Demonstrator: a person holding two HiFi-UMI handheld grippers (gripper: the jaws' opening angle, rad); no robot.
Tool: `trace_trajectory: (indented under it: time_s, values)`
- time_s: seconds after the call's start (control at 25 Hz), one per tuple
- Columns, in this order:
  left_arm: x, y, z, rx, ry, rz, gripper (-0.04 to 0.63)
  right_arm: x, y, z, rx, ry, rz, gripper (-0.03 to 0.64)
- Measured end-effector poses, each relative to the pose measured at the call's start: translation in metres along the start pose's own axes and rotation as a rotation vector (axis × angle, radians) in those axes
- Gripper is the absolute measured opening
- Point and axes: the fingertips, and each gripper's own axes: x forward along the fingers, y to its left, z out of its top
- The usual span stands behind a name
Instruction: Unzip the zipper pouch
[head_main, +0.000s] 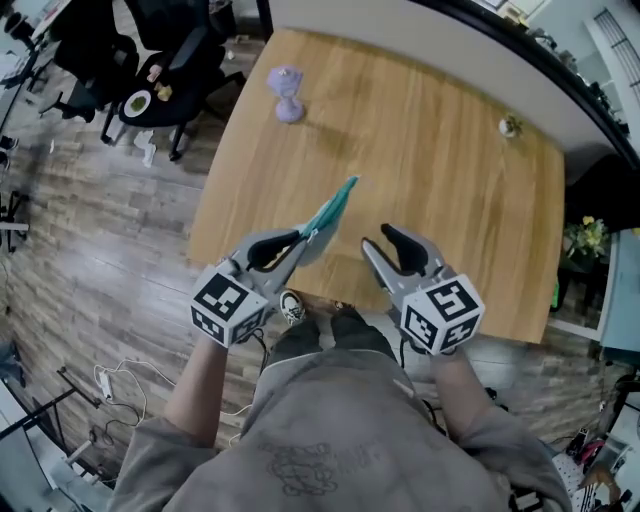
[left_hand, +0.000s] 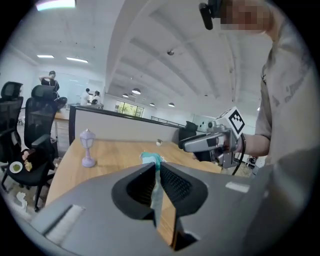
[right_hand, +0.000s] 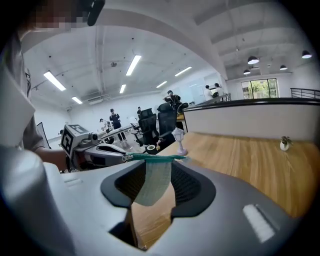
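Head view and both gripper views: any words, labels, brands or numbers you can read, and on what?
No readable text in any view.
Left marker cube, right marker cube: black-and-white square code patterns, not letters or digits.
Sweatshirt print: too blurred to read.
Teal pouch: no label showing.
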Motion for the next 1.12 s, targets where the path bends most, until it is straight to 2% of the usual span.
trace_trajectory:
  time_s: [0.28,0.52,0.72,0.84,0.96,1.12]
  values:
    - [-0.041,0.003,0.069,-0.008,-0.151,0.108,0.032,-0.004,0.024,0.055,-0.049,-0.106,0.063,0.168]
    - [-0.081,0.006,0.101,-0.079,-0.229,0.182,0.032,-0.014,0.036,0.08,-0.098,-0.149,0.094,0.168]
    - [-0.102,0.007,0.101,-0.111,-0.252,0.221,0.032,-0.018,0.035,0.092,-0.056,-0.186,0.118,0.168]
    - [-0.107,0.008,0.1,-0.111,-0.254,0.238,0.033,-0.018,0.033,0.094,-0.067,-0.184,0.115,0.167]
    - [-0.108,0.009,0.103,-0.101,-0.252,0.243,0.034,-0.017,0.04,0.098,-0.13,-0.175,0.135,0.169]
    - [-0.105,0.008,0.106,-0.086,-0.247,0.246,0.034,-0.017,0.064,0.107,-0.253,-0.144,0.223,0.167]
